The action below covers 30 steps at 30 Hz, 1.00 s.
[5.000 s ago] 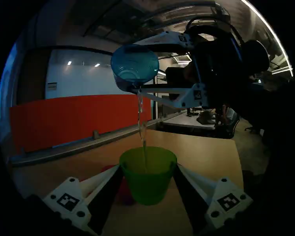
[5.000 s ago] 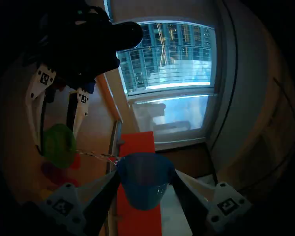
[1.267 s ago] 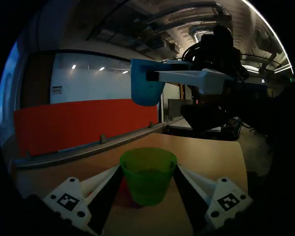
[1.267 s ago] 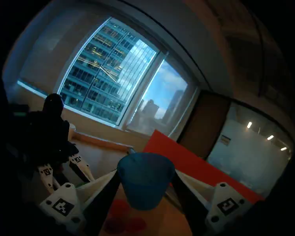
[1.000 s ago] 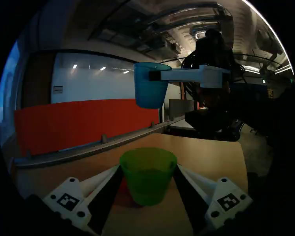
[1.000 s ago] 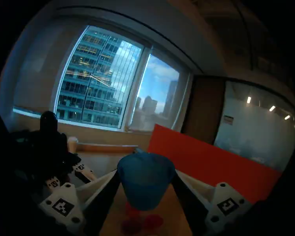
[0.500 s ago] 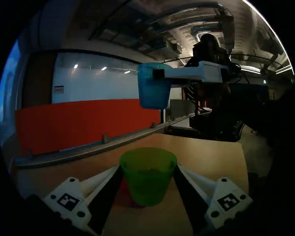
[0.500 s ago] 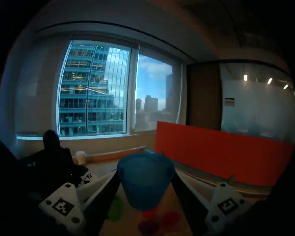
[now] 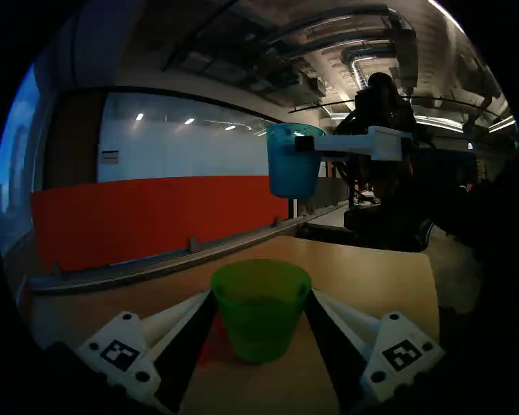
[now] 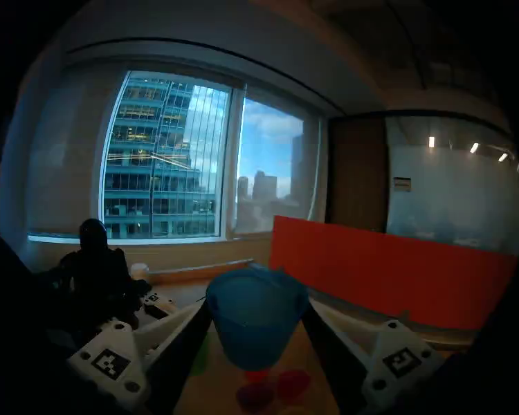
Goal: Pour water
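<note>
As seen along the left hand-held gripper (image 9: 259, 296), fingers drawn in onto a green cup (image 9: 261, 315), one pressed to each side, firmly gripped. Carried upright, mouth up, over a pale wooden desk (image 9: 370, 277); cannot tell whether resting on it or lifted clear. Perhaps part full of water, going by a darker band inside, though too dim to be sure. Just beside the green cup, at its left and low on the desk, red patches (image 9: 214, 339) half hidden by a finger. Behind the green cup, past the desk's far edge, an orange partition (image 9: 156, 214) topped by a glass wall (image 9: 176, 149).

Likewise narrowed, the right hand-held gripper (image 10: 257, 304), both fingers pressed against the sides of a blue cup (image 10: 256, 332). Upright as well, rim level. From the left gripper view, hanging above the green cup, farther back and off to its right, well apart from it. Also in the right gripper view: a tall window (image 10: 169, 173) on city towers and sky.
</note>
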Each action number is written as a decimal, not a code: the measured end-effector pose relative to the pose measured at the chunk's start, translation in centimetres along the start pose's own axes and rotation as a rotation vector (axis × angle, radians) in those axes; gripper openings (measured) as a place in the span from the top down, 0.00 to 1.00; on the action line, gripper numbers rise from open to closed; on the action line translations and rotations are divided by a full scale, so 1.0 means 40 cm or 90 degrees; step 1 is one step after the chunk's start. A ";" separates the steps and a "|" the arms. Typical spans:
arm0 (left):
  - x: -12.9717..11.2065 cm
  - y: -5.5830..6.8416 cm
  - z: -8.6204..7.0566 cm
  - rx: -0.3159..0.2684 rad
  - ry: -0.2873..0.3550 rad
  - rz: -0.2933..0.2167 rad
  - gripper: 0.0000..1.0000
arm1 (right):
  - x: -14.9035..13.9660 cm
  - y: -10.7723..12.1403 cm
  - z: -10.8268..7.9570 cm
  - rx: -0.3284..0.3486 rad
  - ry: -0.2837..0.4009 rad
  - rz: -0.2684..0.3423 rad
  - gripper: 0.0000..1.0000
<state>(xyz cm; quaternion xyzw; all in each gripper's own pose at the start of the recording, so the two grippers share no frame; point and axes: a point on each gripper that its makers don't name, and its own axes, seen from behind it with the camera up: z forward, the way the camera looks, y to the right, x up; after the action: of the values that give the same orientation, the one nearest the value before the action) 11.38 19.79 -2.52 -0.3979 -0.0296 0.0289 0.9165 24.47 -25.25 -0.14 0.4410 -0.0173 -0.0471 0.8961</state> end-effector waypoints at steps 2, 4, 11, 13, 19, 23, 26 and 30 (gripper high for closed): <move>0.001 -0.002 -0.001 0.002 0.000 0.000 0.15 | 0.002 0.000 -0.003 -0.001 0.006 -0.001 0.09; 0.002 -0.004 -0.002 0.004 0.000 -0.001 0.14 | 0.004 0.003 -0.006 -0.004 0.011 -0.002 0.09; 0.001 -0.012 -0.004 0.006 -0.004 -0.001 0.15 | -0.001 0.014 -0.018 -0.008 0.020 0.001 0.08; -0.001 -0.016 -0.005 0.008 -0.007 0.001 0.14 | -0.009 0.020 -0.024 -0.012 0.018 -0.001 0.09; -0.010 -0.031 -0.009 0.015 -0.017 0.003 0.15 | -0.039 0.035 -0.046 -0.023 0.009 -0.006 0.09; -0.018 -0.040 -0.010 0.020 -0.024 0.004 0.14 | -0.062 0.051 -0.064 -0.034 0.004 -0.007 0.09; -0.023 -0.047 -0.012 0.024 -0.028 0.004 0.14 | -0.080 0.064 -0.081 -0.042 -0.002 -0.008 0.09; -0.030 -0.057 -0.015 0.028 -0.036 0.003 0.15 | -0.110 0.079 -0.106 -0.052 -0.009 -0.010 0.09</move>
<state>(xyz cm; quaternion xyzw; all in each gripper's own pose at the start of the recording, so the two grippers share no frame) 10.30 17.73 -1.30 -0.3770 -0.0537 0.0431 0.9237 20.62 -19.57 -0.18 0.4036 -0.0184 -0.0582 0.9129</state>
